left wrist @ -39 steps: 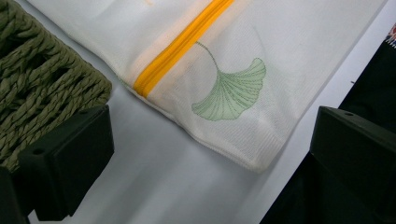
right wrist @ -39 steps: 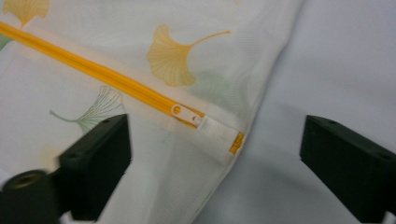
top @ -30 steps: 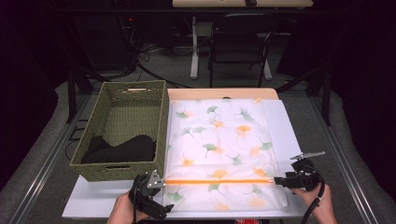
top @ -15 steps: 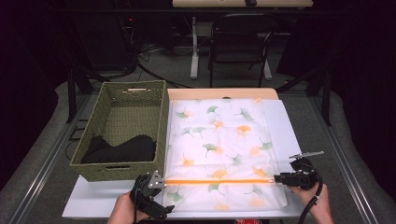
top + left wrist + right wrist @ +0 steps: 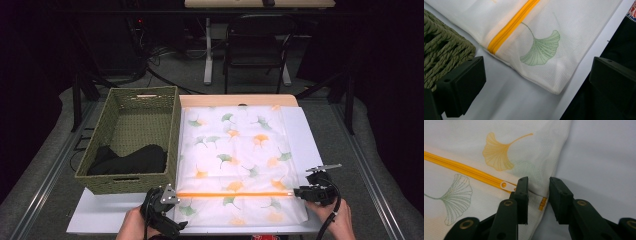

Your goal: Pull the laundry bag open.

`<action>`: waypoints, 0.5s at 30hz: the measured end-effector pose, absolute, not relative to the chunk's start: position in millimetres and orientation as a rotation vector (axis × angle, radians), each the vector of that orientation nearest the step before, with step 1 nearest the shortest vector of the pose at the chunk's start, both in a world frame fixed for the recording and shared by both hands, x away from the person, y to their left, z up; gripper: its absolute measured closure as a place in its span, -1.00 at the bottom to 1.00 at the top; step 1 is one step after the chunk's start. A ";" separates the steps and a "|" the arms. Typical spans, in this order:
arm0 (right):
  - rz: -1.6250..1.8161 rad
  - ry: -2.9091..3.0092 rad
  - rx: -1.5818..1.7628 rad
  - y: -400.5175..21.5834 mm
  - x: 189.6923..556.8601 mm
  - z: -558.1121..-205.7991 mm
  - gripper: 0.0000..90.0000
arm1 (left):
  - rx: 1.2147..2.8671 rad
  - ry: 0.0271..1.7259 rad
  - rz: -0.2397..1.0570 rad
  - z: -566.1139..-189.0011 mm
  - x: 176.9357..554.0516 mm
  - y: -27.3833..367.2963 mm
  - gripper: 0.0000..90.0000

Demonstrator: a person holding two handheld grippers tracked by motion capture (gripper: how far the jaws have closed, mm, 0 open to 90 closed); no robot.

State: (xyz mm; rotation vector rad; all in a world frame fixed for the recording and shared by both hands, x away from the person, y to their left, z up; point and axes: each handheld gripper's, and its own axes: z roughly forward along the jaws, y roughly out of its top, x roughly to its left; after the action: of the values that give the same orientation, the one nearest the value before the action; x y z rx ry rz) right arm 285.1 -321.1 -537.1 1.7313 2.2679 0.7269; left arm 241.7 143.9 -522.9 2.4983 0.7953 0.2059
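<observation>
A white mesh bag (image 5: 235, 155) printed with ginkgo leaves lies flat on a white board, an orange zipper (image 5: 232, 194) running across its near part. My right gripper (image 5: 297, 191) sits at the zipper's right end. Its jaws (image 5: 538, 185) have just been closing and stand a little apart. The bag's edge and the orange zipper end (image 5: 542, 203) lie between them, and the white zipper pull (image 5: 505, 185) is just left of the left jaw. My left gripper (image 5: 169, 202) hovers wide open (image 5: 536, 75) over the bag's near left corner (image 5: 554, 85), with nothing gripped.
A green woven basket (image 5: 130, 107) holding a black garment (image 5: 132, 160) stands against the bag's left side. The white board (image 5: 300, 130) shows bare strips right of the bag and in front of the basket. A chair (image 5: 257, 45) stands beyond the table.
The right gripper's jaws have drawn closer together at the zipper's right end. The left gripper and the bag have stayed where they were.
</observation>
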 end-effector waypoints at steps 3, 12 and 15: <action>0.734 2.277 1.719 -321.5 285.6 -537.2 0.53 | 2.510 0.783 0.203 -522.1 241.9 142.9 -0.98; 0.732 2.283 1.706 -318.8 285.4 -536.9 0.76 | 2.509 0.779 0.226 -522.4 241.1 140.4 -0.98; 0.739 2.293 1.703 -317.9 285.3 -536.6 0.85 | 2.497 0.774 0.224 -521.3 241.0 142.2 -0.95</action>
State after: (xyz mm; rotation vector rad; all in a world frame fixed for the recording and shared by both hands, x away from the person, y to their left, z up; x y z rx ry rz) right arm 285.3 -317.9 -536.6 1.7026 2.2935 0.7390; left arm 241.0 142.2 -521.3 2.4965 0.7743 0.2242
